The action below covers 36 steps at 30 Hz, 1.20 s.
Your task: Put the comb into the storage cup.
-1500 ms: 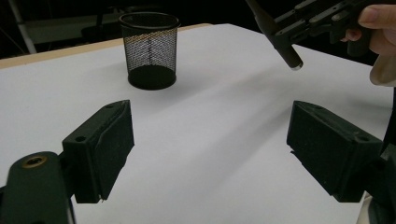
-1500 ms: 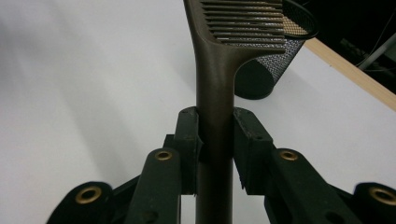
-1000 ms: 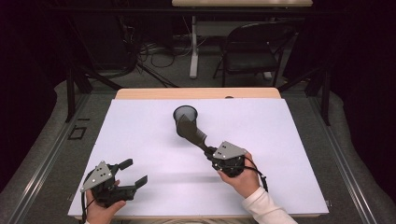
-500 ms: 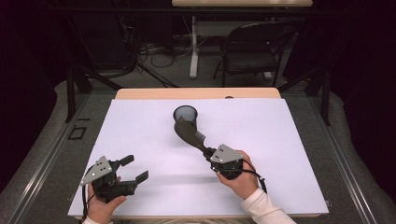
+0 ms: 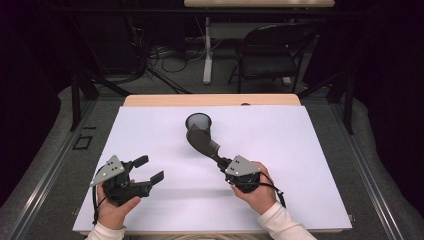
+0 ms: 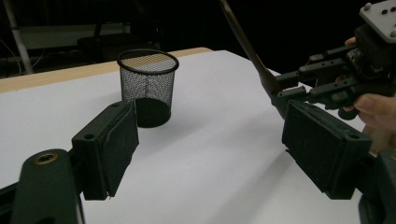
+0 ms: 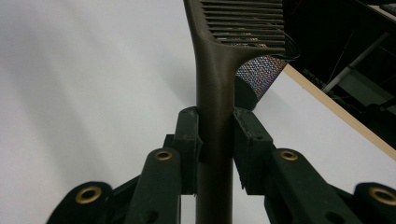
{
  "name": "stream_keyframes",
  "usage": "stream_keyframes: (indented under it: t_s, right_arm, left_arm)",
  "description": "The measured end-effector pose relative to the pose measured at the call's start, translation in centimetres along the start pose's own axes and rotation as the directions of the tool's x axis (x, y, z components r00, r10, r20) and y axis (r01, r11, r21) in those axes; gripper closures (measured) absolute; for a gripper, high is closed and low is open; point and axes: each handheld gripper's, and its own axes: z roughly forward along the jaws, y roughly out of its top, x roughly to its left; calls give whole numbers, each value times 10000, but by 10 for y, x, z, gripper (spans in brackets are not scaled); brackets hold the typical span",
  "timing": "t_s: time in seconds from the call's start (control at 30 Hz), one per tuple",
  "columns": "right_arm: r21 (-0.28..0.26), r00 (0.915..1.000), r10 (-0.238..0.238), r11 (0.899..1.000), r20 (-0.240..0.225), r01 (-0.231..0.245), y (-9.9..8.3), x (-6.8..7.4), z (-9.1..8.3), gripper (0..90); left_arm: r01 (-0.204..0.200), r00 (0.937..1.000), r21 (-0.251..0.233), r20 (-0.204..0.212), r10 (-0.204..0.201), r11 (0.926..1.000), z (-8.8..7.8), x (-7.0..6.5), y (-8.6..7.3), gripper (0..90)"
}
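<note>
Nearest your side of the white-topped table (image 5: pixel 320 165), your left gripper (image 5: pixel 151 170) hangs just above the sheet with its black jaws spread wide and nothing between them; they have just been closing a little, on air alone. From the left gripper view the two pads (image 6: pixel 114 144) frame bare table, with the cup beyond.

Farther in and to your right, your right gripper (image 5: pixel 223 162) is clamped on the handle of a dark brown slotted plastic spatula (image 5: pixel 202 142). In the right gripper view both pads (image 7: pixel 189 135) press against the handle's sides, so the grip reads as firm. The spatula slants up and away from that hand, its slotted blade raised toward the back of the table.

Beyond the blade stands a black wire-mesh cylindrical cup (image 5: pixel 199 123), upright and apparently empty, well inside the table's far half. The blade's upper edge sits close to the cup's rim, overlapping it in the high view; whether it touches cannot be told.

Judged from this, you have the pick-up done and the carry nearly done. What remains is to bring the spatula over the cup's mouth, lower it inside, and release. Your left gripper is free to steady the cup.
</note>
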Motion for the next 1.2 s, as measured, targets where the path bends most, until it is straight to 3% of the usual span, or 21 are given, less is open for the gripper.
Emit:
stream_keyframes:
  t_s: [0.4,0.5,0.63,0.8,1.03,1.2]
  right_arm:
    - [-154,10000,12,9999,69,-11,0,1,-2,730]
    - [-240,9999,24,9997,107,-22,0,1,-2,730]
    - [-295,9999,23,9996,119,-19,1,1,-2,730]
    - [-347,9999,26,9994,153,-21,1,1,-3,730]
    - [-372,9998,-43,9993,197,50,1,1,-3,730]
    - [-374,9997,-71,9993,217,79,0,2,-3,730]
  left_arm:
    - [513,9985,-118,215,-510,9986,15,-3,24,286]
    - [741,9969,-79,284,-739,9972,21,-3,30,289]
    - [673,9974,-81,260,-671,9977,28,-4,37,290]
    - [923,9952,-115,325,-919,9957,34,-4,44,290]
    - [1432,9881,-198,597,-1418,9895,39,-5,48,319]
    - [1960,9780,-347,801,-1928,9800,42,-4,48,347]
